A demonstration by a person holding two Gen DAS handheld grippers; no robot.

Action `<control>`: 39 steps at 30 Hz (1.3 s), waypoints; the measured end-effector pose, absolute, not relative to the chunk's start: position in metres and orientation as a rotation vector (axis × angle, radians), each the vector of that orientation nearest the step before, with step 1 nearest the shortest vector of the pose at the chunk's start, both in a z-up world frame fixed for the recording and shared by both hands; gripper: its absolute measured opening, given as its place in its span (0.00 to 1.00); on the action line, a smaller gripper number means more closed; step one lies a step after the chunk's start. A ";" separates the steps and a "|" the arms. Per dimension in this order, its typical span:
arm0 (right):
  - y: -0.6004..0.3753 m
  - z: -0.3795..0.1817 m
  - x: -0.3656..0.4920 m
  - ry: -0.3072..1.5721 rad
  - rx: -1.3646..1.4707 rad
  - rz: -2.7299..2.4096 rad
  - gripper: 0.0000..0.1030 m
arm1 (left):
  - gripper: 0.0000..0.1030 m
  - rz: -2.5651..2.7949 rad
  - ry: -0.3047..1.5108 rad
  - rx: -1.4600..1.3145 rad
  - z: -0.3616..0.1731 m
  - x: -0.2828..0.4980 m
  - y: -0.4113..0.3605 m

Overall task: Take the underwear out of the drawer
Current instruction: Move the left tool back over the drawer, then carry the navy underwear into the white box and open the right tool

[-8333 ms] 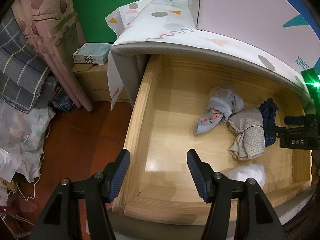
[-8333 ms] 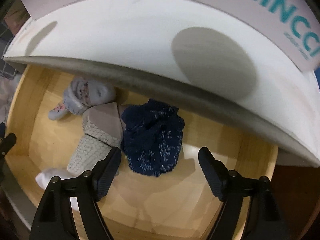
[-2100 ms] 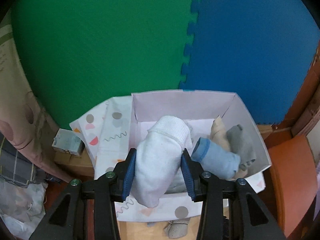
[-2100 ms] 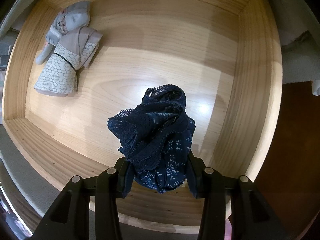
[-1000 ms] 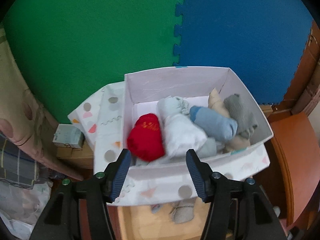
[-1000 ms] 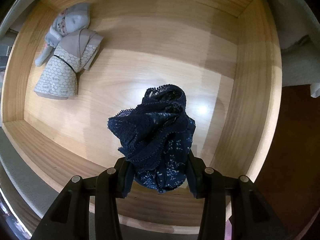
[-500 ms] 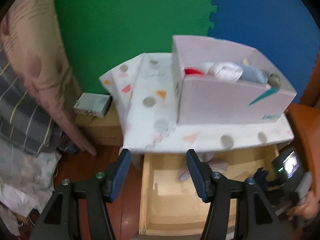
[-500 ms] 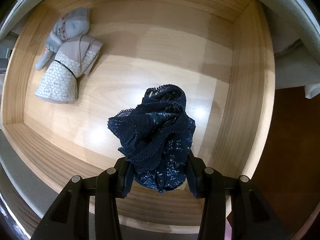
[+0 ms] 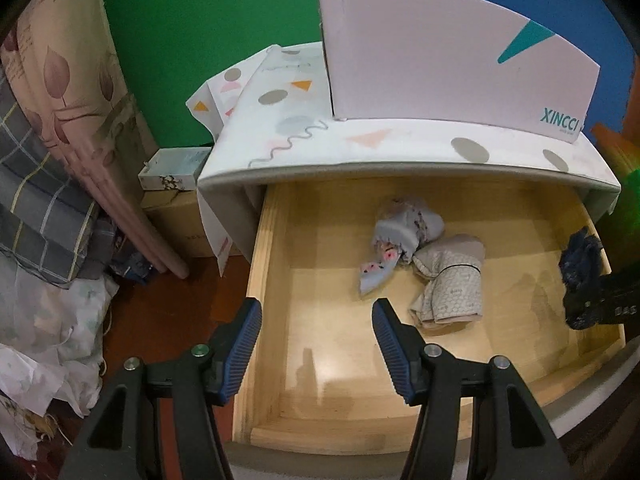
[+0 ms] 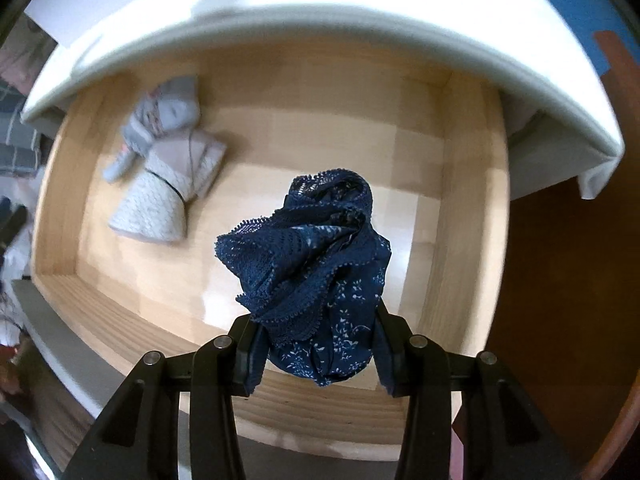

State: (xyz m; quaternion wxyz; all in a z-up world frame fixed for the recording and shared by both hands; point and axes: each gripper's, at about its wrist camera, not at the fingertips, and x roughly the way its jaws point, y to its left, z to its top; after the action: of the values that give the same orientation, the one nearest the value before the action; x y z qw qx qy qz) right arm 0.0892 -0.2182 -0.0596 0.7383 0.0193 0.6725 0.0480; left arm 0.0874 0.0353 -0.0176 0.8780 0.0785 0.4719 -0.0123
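Right gripper (image 10: 316, 344) points straight down over the open wooden drawer (image 10: 472, 208), clamped on a bunched navy lace underwear (image 10: 316, 264); the fabric hangs clear above the drawer floor, toward the right side. From the left wrist view the same navy bundle (image 9: 580, 256) shows at the drawer's (image 9: 268, 280) right edge, held by the black gripper body.

Left gripper (image 9: 316, 344) is spread, nothing between its blue pads (image 9: 244, 344), angled down over the drawer's near-left corner.

Still lying in the drawer: a light blue floral piece (image 9: 400, 236) toward the far middle, and a grey honeycomb-print piece (image 9: 448, 280) touching it on its near-right side. In the right wrist view these two sit in the far-left part of the drawer, slightly blurred.

On the cabinet top above the drawer: a patterned white cloth (image 9: 304, 128) and a white cardboard box (image 9: 440, 64) marked XINCCI. Green and blue foam mats (image 9: 192, 24) behind. Left of the cabinet: a folded curtain (image 9: 76, 92), a small carton (image 9: 176, 164), heaped fabric on the floor.
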 end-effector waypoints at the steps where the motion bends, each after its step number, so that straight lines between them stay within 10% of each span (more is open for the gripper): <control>1: -0.218 -0.055 0.088 1.465 0.051 0.106 0.40 | 0.57 -0.019 0.987 0.155 -0.020 0.087 0.038; 39: -0.210 0.173 0.199 1.091 -0.028 0.050 0.40 | 0.57 0.028 0.963 0.002 -0.015 0.085 0.065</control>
State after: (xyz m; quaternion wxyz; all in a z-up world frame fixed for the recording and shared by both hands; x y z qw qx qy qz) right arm 0.1991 -0.2100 0.1733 0.8544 -0.0132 0.5189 0.0239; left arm 0.0853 0.0645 -0.0149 0.8861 0.0012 0.4633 0.0134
